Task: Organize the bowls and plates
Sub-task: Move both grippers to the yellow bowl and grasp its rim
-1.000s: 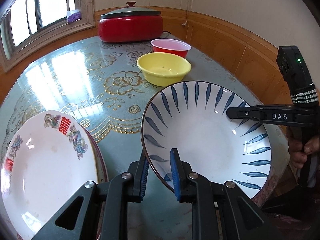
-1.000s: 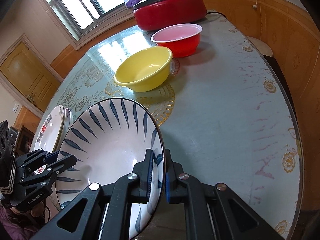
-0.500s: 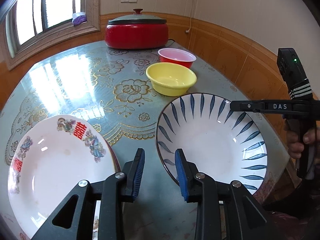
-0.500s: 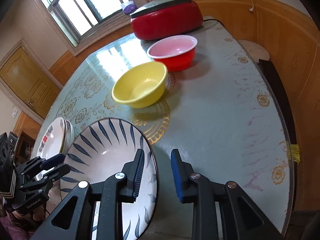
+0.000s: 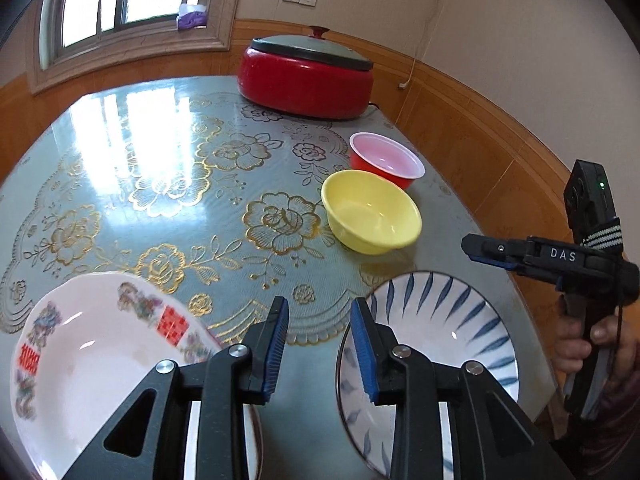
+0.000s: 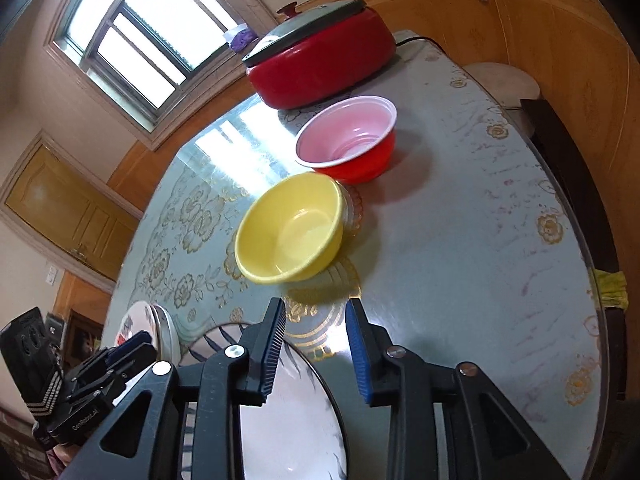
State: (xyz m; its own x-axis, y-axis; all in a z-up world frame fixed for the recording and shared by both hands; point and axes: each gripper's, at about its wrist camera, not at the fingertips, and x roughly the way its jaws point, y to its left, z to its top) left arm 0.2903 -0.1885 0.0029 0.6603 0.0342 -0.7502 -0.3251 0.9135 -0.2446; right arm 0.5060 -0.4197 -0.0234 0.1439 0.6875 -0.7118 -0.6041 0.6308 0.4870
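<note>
Both my tongs have let go of the big white plate with blue leaf marks [image 5: 432,332] and pulled up and back. It now lies flat on the green flowered table [image 5: 192,184], near the edge. My left tongs [image 5: 320,344] are spread with nothing between them. My right tongs [image 6: 316,346] are spread and empty too. A round white plate with red and flower pictures [image 5: 92,356] lies left of it. Farther off sit a yellow plastic bowl [image 5: 370,212], a red plastic bowl [image 5: 386,158] and a big red cooking pot [image 5: 308,76].
</note>
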